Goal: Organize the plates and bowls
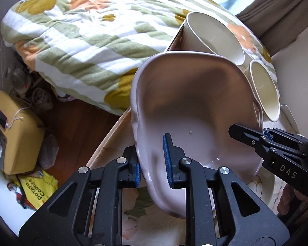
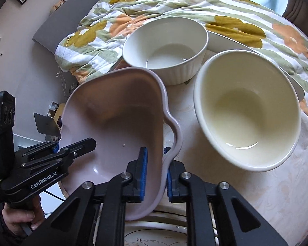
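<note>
A pale pink dish (image 1: pixel 195 106) with a wavy rim is held up off the table between both grippers. My left gripper (image 1: pixel 153 164) is shut on its left rim. My right gripper (image 2: pixel 156 176) is shut on its right rim; the dish also shows in the right wrist view (image 2: pixel 117 110). The right gripper appears in the left wrist view (image 1: pixel 264 135), and the left gripper in the right wrist view (image 2: pixel 57 149). A white ribbed bowl (image 2: pixel 166 47) and a cream bowl (image 2: pixel 248 110) stand on the table behind the dish. Both bowls show in the left wrist view, the ribbed one (image 1: pixel 213 34) and the cream one (image 1: pixel 264 90).
The table has a pale floral cloth (image 2: pixel 256 194). A decorated plate (image 2: pixel 154 233) lies under the held dish. A flowered quilt (image 1: pixel 82 30) on a bed lies beyond the table. A yellow box (image 1: pixel 18 131) and a snack bag (image 1: pixel 35 190) sit on the floor to the left.
</note>
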Motion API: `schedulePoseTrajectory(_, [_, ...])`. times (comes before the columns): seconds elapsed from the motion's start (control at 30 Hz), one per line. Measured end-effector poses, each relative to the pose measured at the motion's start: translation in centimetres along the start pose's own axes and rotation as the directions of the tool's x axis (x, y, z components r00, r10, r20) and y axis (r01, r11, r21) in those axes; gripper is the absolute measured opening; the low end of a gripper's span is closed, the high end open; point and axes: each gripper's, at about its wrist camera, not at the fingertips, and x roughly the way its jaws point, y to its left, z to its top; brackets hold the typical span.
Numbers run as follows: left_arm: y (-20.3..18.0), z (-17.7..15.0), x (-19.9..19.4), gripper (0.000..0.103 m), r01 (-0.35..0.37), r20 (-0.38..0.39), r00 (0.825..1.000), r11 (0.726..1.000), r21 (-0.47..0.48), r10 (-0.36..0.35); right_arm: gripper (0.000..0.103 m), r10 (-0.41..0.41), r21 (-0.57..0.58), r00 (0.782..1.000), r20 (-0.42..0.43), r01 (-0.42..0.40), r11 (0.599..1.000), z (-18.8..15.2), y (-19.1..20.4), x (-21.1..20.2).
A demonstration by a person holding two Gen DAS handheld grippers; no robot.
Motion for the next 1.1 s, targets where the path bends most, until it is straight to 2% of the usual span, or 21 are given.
schedulePoseTrajectory(0.27, [-1.5,-0.7,-3.9,0.016,-0.047,0.096,0.994,0.998,0.044,0.042,0.014,0.017,-0.022,0.997,0.075,-0.016,1.0,-1.1,0.8,-3.0])
schedulePoseTrajectory(0.43, [-3.8,-2.5,-8.4,0.016,-0.064,0.174,0.983,0.996,0.067,0.052,0.014,0.036,-0.044,0.988,0.152,-0.029,0.999,-3.3,1.4,-7.2])
schedulePoseTrajectory(0.57, [-7.0,-4.8,-11.8,0.016,-0.066,0.212,0.976,0.992,0.111,0.041,0.014,0.038,-0.022,0.977,0.209,-0.034,0.999,-6.4,0.7,-11.6])
schedulePoseTrajectory(0.87, [-17.7,-12.1,-16.3,0.016,-0.003,0.241,0.968,0.965,0.262,-0.063,0.014,-0.038,0.107,0.944,0.329,0.002,0.994,-16.8,-4.4,-21.4])
schedulePoseTrajectory(0.97, [-21.8,-14.6,-16.2,0.016,0.041,0.219,0.969,0.946,0.321,-0.116,0.014,-0.095,0.17,0.931,0.353,0.036,0.985,-20.8,-6.9,-23.9])
schedulePoseTrajectory(1.1, [-27.1,-17.6,-14.5,0.016,0.119,0.153,0.969,0.911,0.394,-0.192,0.014,-0.178,0.258,0.921,0.347,0.089,0.962,-24.7,-10.0,-25.7])
